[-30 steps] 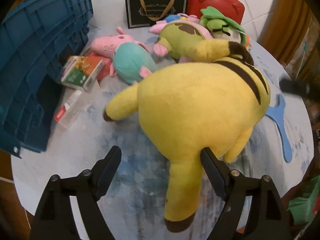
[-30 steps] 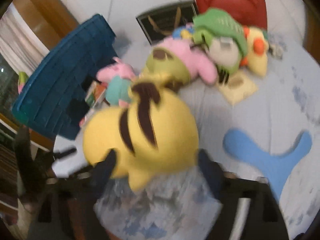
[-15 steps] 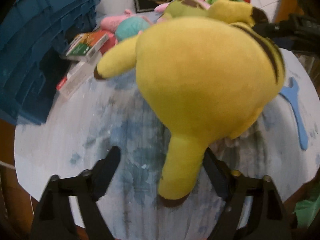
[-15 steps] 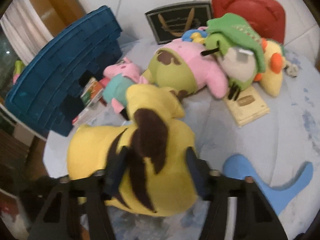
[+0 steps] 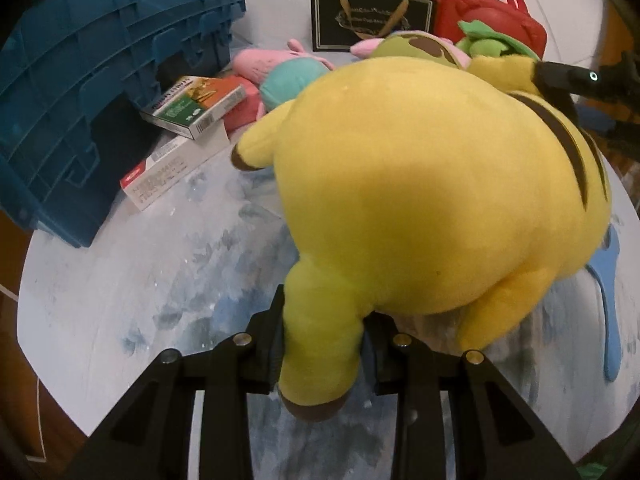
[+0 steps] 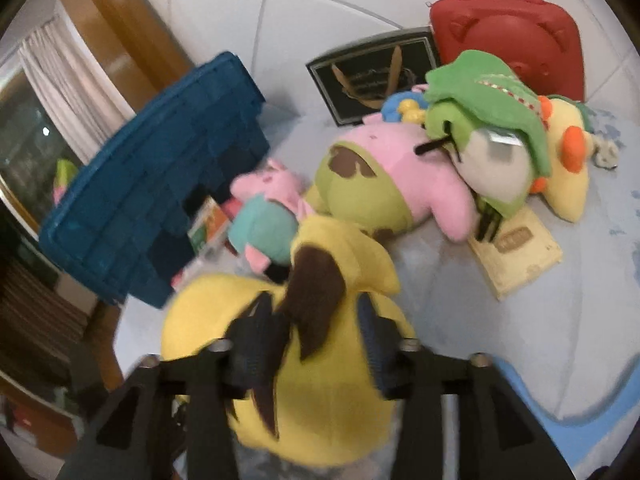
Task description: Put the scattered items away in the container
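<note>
A big yellow plush (image 5: 432, 184) with brown stripes fills the middle of the left wrist view. My left gripper (image 5: 322, 344) is shut on its brown-tipped limb near the table's front edge. In the right wrist view my right gripper (image 6: 320, 320) is shut on the same yellow plush (image 6: 320, 396) at its brown-marked back. The right gripper's black body (image 5: 576, 80) shows at the plush's far right side. The blue crate (image 5: 92, 80) stands at the left, also seen as the blue crate (image 6: 160, 184) in the right wrist view.
Two cartons (image 5: 192, 108) lie beside the crate. Behind the yellow plush lie a pink-and-teal plush (image 6: 264, 208), a pink-and-green plush (image 6: 384, 176) and a green-hatted plush (image 6: 492, 120). A black plaque (image 6: 376, 76), a red case (image 6: 508, 36), a tan book (image 6: 516, 248) and a blue flat piece (image 5: 608, 308) are there too.
Both grippers have gone from open to shut on the yellow plush: the left on its limb, the right on its back. The plush has shifted closer to the left camera.
</note>
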The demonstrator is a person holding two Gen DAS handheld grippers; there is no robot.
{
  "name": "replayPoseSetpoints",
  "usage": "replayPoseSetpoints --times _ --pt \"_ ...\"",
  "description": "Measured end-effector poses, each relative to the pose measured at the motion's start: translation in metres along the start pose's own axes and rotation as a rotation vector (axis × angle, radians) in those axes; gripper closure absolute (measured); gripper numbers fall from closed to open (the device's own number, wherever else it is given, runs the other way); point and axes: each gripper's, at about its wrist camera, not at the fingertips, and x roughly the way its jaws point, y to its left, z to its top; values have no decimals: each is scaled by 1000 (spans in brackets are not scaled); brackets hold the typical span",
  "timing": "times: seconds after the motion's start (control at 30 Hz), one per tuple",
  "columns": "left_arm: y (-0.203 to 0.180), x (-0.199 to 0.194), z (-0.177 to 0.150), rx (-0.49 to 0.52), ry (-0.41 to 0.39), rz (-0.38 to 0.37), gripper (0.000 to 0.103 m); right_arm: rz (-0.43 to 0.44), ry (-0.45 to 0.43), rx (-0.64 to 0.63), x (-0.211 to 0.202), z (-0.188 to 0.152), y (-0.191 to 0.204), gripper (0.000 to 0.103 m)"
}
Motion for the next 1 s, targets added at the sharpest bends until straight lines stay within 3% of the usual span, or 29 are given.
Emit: replayPoseSetpoints --times 0.03,0.07,0.13,0.2,0.3,0.7,1.0 --pt "1 1 0 -3 -6 3 74 -3 7 -2 8 0 -1 35" --pt "2 2 0 -8 -11 6 77 -6 14 -4 16 0 -2 35" --pt "3 1 2 -30 -24 0 80 -24 26 -9 27 -6 -3 49" --pt "5 -8 8 -41 -56 -8 82 -39 -3 -6 22 -10 -2 56" --pt "6 -29 21 -41 -110 -28 83 -42 -31 -38 5 -2 8 87" --pt "3 -104 81 -15 -238 -54 83 -51 -148 -129 -67 45 52 87" --pt "18 -144 114 -45 -288 -22 83 -41 -164 -190 -87 88 88 87"
